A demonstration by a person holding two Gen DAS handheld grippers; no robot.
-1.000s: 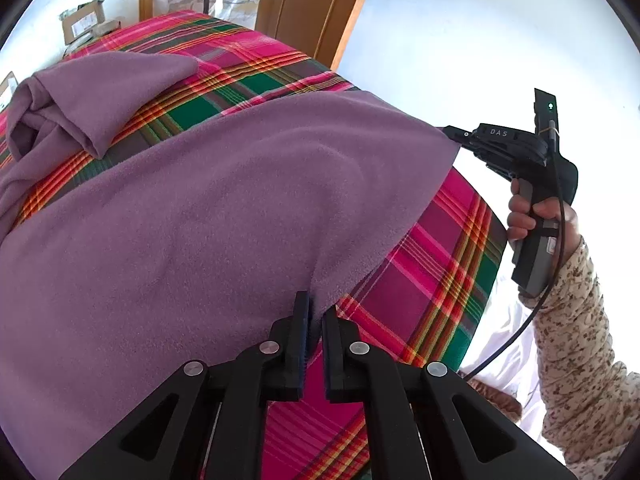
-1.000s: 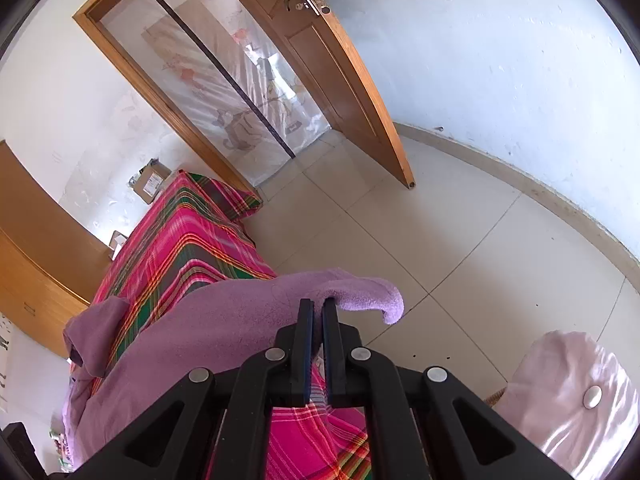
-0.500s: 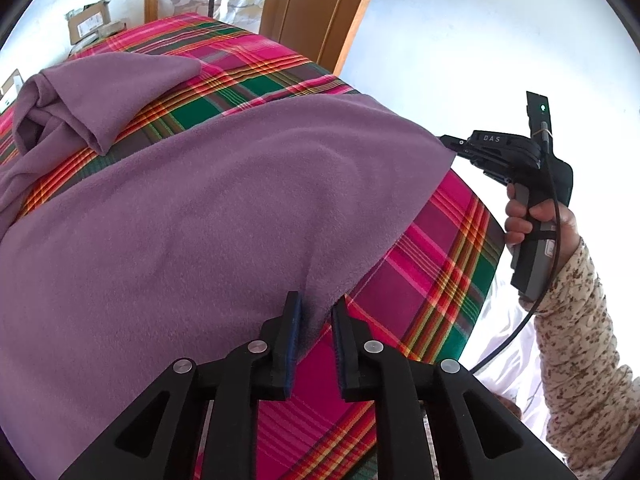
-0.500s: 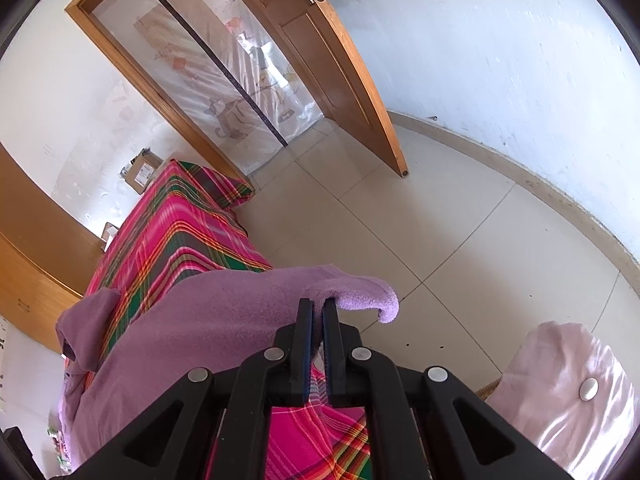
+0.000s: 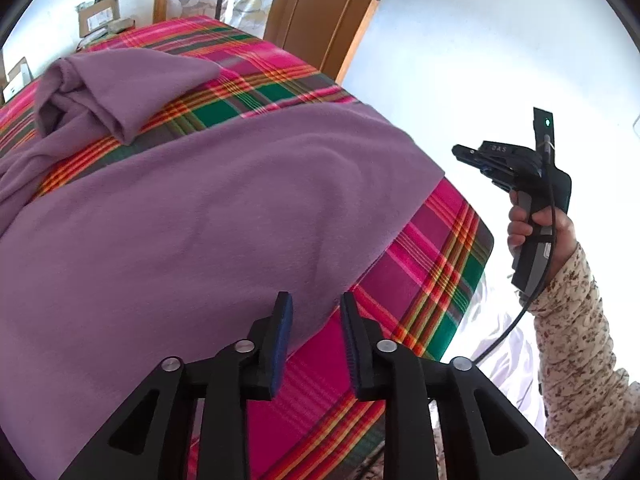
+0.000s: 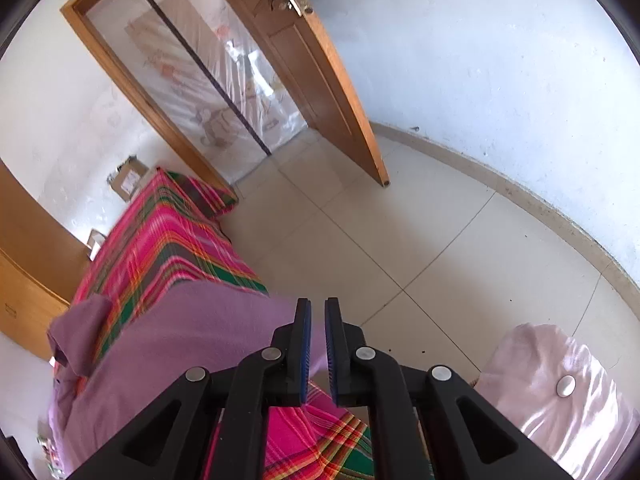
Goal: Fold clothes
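Only "DAS" reads, on the right gripper (image 5: 460,152) beside the purple garment (image 5: 200,220)

The purple cloth (image 5: 208,220) runs off the left edge of the picture. It covers much of the bed (image 5: 432,264). The boxes (image 5: 100,20) are too small to read.

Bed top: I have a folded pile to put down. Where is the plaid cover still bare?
Free: the plaid strip between the purple garment and the bed's near corner, and the far end toward the door. A narrow band lies between the garment's body and its bunched sleeve. The middle is covered.
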